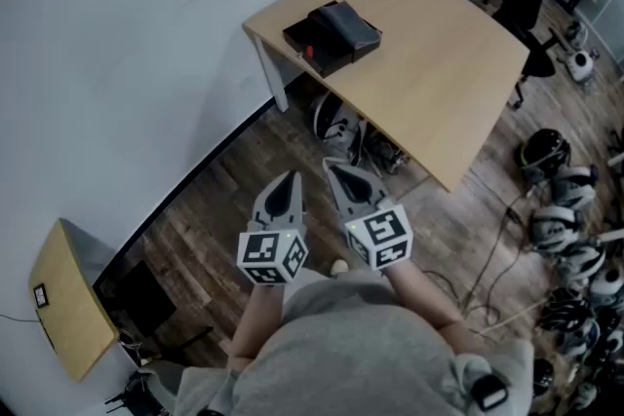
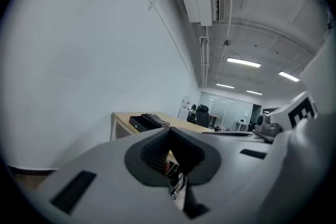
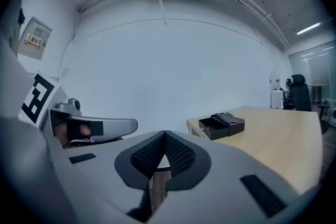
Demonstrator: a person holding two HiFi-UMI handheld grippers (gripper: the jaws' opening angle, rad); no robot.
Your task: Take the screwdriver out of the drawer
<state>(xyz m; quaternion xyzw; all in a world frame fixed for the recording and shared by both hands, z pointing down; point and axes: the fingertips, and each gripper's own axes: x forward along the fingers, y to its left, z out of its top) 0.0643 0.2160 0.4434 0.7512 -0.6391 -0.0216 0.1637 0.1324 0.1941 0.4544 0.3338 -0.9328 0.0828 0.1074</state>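
Both grippers are held close together in front of the person, well short of the worktop (image 1: 439,83) and clear of everything on it.

Left gripper (image 1: 289,182): jaws closed tip to tip, nothing between them; its own view shows the tips meeting.

Right gripper (image 1: 336,172): jaws fully closed and empty. It sits just beside the left gripper, on the side nearer the worktop's long edge.

A black drawer unit (image 1: 336,29) stands on the worktop at the corner nearest the white wall (image 1: 127,54). Its drawer (image 1: 310,44) is pulled open towards that corner. A small red item (image 1: 310,51) shows at the drawer's front. It is too small to confirm as the screwdriver.

Neither gripper touches the unit.

Below the worktop, assorted equipment lies on the wooden floor (image 1: 224,200)
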